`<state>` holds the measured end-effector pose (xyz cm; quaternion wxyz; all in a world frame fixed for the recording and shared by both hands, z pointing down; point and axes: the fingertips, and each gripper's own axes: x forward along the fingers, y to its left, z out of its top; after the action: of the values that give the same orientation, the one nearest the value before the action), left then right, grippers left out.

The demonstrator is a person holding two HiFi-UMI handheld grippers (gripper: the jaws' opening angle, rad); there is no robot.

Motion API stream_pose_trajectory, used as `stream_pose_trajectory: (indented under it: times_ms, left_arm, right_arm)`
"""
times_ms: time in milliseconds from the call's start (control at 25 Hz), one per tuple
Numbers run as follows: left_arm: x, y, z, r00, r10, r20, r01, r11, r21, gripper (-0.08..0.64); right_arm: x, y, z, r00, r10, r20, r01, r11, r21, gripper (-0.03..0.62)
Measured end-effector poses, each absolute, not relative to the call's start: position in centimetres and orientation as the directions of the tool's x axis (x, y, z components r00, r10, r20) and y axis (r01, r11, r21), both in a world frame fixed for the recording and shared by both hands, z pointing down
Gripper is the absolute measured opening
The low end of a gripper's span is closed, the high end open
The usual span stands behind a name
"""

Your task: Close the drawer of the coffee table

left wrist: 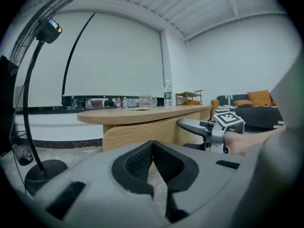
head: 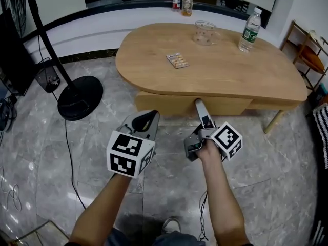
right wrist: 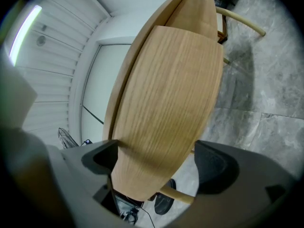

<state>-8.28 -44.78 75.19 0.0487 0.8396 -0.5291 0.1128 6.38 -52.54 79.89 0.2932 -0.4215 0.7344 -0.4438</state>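
Rolled onto its side, the right gripper point(head: 201, 109) has its jaws spread wide and its tip at the pale wooden drawer front point(head: 192, 104). The drawer juts slightly from beneath the oval light-wood coffee table point(head: 215, 70). This looks like a stance for pushing, not gripping. Just beside it, the left gripper point(head: 148, 118) hangs over the grey marble floor point(head: 77, 152), jaws pressed together on nothing, probably out of the way of the push.

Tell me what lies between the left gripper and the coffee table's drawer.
Only bare marble floor. The left gripper view shows the shut left gripper facing the drawer front with nothing else in the way.
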Motion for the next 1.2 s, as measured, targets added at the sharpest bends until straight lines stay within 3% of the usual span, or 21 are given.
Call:
stream_pose_trajectory:
  times_ms: [720,840,1200]
  left_arm:
    - [-8.4,-46.8,75.5,0.409,-0.882,0.233,-0.901,-0.431,-0.048,0.008]
    - [-8.8,-46.4,75.2,0.402,-0.887,0.229,-0.906,-0.422,-0.045,0.008]
    - [-8.3,-44.7,65.9,0.421,-0.873,0.247,-0.904,-0.426,0.035,0.008]
  right_arm:
    - [5.7,-55.2,80.1,-0.498,-0.864,-0.078,-0.336,0.274,-0.901,0.513]
    - [5.9,-54.4,80.3,-0.507,-0.861,-0.040,-0.390,0.271,-0.880,0.436]
    - [8.5,-48.1,72.6,-0.535,-0.829,0.165,-0.583,0.220,-0.782,0.351]
